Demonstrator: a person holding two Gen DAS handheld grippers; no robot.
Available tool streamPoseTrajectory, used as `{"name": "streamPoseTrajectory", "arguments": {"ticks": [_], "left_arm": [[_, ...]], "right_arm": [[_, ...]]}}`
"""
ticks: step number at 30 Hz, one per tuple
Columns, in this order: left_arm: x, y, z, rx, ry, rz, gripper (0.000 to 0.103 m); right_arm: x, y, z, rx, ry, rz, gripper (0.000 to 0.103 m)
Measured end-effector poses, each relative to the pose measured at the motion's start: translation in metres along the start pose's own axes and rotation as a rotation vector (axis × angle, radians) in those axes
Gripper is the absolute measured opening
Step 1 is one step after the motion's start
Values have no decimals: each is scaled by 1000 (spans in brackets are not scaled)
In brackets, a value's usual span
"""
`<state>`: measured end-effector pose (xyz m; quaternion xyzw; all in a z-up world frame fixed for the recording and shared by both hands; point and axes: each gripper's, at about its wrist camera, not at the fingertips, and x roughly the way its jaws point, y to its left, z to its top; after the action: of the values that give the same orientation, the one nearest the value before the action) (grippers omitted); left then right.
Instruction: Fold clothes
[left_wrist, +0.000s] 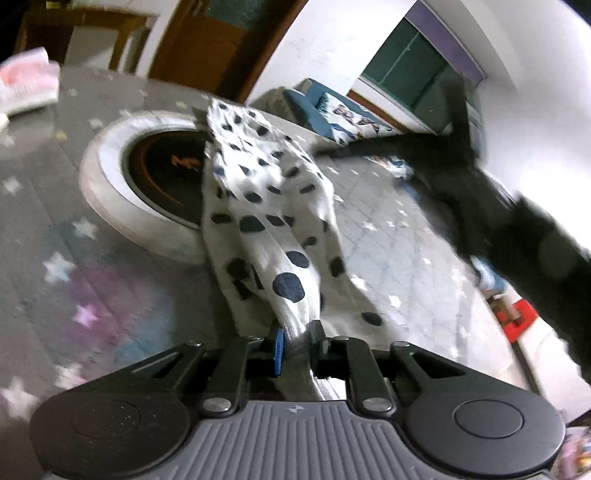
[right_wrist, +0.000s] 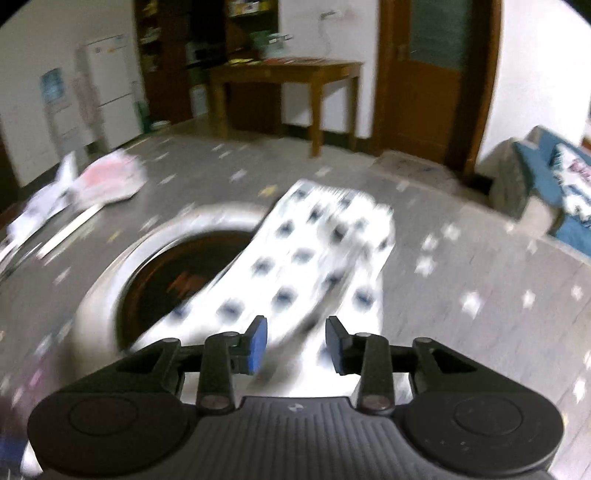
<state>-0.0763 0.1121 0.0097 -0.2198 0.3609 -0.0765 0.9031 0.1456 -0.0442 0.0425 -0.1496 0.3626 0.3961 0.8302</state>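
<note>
A white garment with dark blue dots (left_wrist: 266, 221) hangs lifted above the grey star-patterned mat (left_wrist: 55, 229). My left gripper (left_wrist: 297, 345) is shut on its near edge, the cloth bunched between the pads. In the right wrist view the same dotted garment (right_wrist: 306, 266) stretches away, blurred by motion, over the rim of a white round basket (right_wrist: 207, 221). My right gripper (right_wrist: 295, 341) is open, its jaws apart just above the cloth, holding nothing. The right gripper and arm show as a dark blurred shape (left_wrist: 517, 229) in the left wrist view.
The white round basket (left_wrist: 107, 166) with a dark inside sits on the mat. Folded pink and white clothes (right_wrist: 107, 181) lie at the far left. A wooden table (right_wrist: 295, 74), a door (right_wrist: 432, 74) and a blue sofa (right_wrist: 565, 192) stand beyond the mat.
</note>
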Motion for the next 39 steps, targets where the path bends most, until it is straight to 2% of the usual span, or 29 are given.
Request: {"name": "streamPoseTrajectory", "arguments": {"ticks": [2, 4, 6, 9, 13, 16, 18, 22, 26, 30, 34, 39], "left_arm": [[-7, -3, 2, 40, -15, 43, 21], [-15, -7, 6, 75, -41, 75, 33], [-23, -11, 12, 107, -71, 100, 37], [-28, -18, 23, 140, -113, 125, 36], [-8, -31, 43, 193, -134, 109, 33], [23, -38, 55, 236, -109, 105, 25], [46, -37, 60, 264, -76, 143, 21], [79, -18, 62, 260, -1, 241, 15], [80, 2, 62, 243, 21, 300, 15], [77, 0, 68, 249, 20, 301, 15], [81, -17, 78, 277, 5, 282, 15], [108, -21, 88, 283, 30, 284, 15]], "right_arm": [[-12, 13, -27, -16, 12, 50, 35], [-24, 26, -53, -32, 24, 100, 35], [-36, 39, -75, -63, 23, 141, 35], [-54, 58, -99, -126, 5, 174, 35], [-73, 79, -126, -206, -19, 190, 35], [-80, 83, -139, -218, -26, 182, 35], [-81, 81, -145, -200, -25, 187, 35], [-84, 72, -148, -164, -29, 203, 35], [-89, 42, -134, -66, -58, 226, 35], [-82, -1, -111, 35, -108, 167, 34], [-51, -47, -87, 160, -127, 130, 34], [-8, -81, -72, 250, -114, 149, 34]]}}
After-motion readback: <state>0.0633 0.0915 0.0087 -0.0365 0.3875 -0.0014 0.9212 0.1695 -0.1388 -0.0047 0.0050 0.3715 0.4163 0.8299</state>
